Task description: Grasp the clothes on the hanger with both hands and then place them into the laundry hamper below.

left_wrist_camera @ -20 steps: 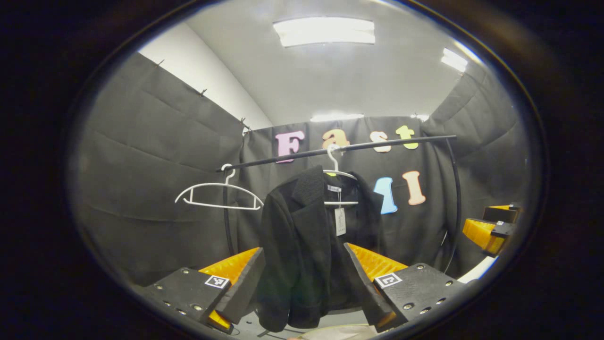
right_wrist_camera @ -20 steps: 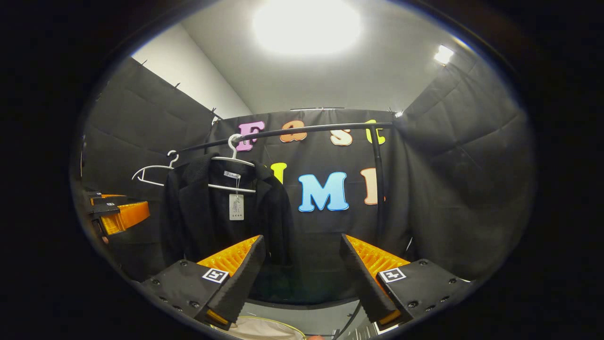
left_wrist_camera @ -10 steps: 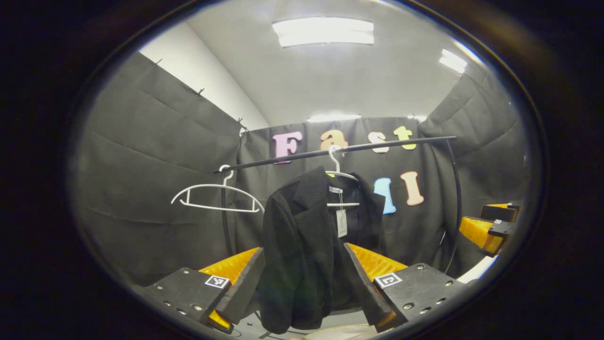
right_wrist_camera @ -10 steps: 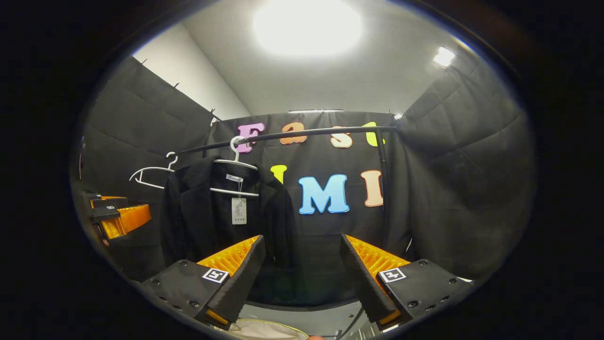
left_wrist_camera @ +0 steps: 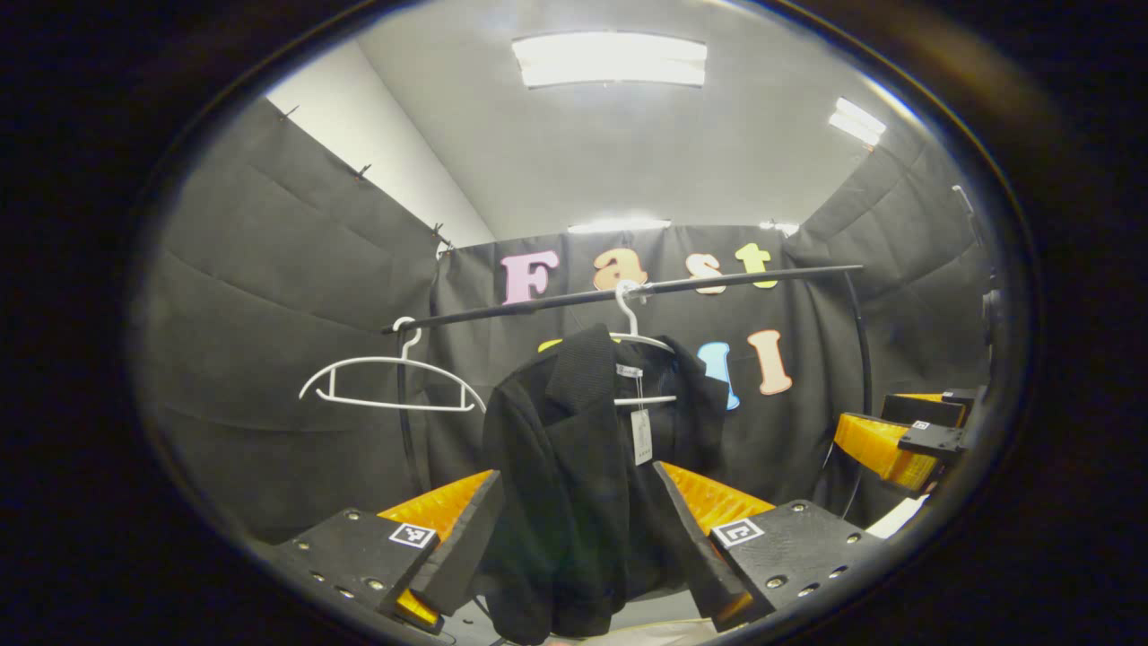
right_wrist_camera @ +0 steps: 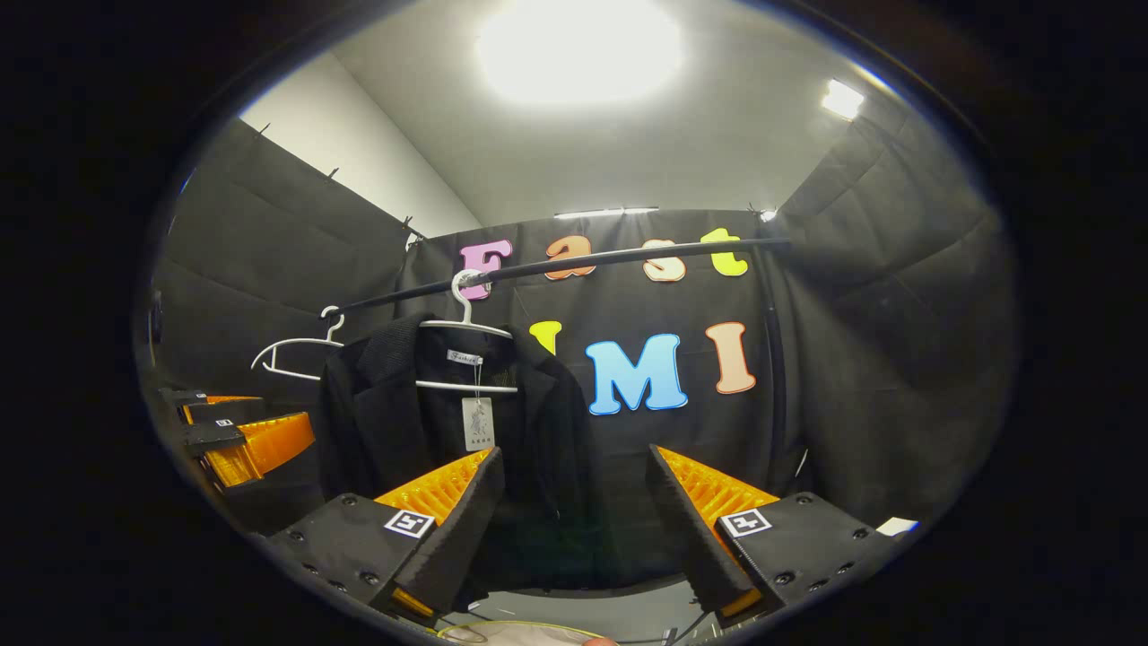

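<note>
Left tool (left_wrist_camera: 574,529): you hold it released, jaws spread wide, nothing between the fingers; it faces the jacket from the front, apart from it.
Right tool (right_wrist_camera: 574,529): released too, jaws wide apart and gripping nothing; you have it aimed just right of the jacket, toward the cloth wall. It also appears at the right edge of the left gripper view (left_wrist_camera: 906,435).
Black jacket (left_wrist_camera: 574,484): on the white hanger (left_wrist_camera: 632,336), front open, lapel turned toward you, a paper tag (left_wrist_camera: 641,437) dangling at the neck. In the right gripper view the jacket (right_wrist_camera: 448,431) sits left of centre.
Rail (left_wrist_camera: 628,292): a black bar across the booth, carrying the jacket's hanger.
Spare hanger (left_wrist_camera: 386,386): white, bare, hooked on the rail's left end, well apart from the jacket.
Laundry hamper (right_wrist_camera: 520,633): a pale rim at the bottom edge of the right gripper view, below the jacket; little else of it can be made out.
</note>
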### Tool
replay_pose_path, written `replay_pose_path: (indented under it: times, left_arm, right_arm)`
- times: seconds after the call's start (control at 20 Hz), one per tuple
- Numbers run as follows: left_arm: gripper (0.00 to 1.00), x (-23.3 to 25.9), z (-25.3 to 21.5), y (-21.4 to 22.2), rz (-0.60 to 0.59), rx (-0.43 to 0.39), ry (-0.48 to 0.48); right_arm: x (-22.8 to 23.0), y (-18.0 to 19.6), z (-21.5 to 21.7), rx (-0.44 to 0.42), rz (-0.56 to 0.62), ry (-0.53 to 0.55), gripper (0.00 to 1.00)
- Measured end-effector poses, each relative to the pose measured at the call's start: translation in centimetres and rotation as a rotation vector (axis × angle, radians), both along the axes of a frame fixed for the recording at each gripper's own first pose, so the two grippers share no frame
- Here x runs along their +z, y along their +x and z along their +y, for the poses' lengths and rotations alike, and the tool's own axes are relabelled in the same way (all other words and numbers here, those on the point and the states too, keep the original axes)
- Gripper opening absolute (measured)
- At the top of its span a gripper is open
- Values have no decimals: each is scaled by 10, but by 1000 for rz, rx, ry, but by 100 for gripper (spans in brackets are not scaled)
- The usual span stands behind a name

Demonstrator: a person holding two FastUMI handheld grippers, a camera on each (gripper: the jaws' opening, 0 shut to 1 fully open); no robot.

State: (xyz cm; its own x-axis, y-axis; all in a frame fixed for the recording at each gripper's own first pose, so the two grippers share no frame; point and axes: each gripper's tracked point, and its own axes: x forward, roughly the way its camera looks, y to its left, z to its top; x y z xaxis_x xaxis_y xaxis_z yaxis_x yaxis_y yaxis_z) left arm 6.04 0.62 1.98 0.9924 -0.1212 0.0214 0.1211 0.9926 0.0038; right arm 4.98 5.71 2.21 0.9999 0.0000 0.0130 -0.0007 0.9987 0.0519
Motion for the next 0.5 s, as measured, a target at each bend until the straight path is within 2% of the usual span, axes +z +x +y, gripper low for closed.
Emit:
replay_pose_path:
  times: [0.2,0.5]
  left_arm:
    - [95,6,-15,22,-10,21,-7]
    - [96,0,-41,53,0,59,16]
  right_arm:
    - [0,30,3,54,9,23,100]
    - [-2,78,14,157,17,46,97]
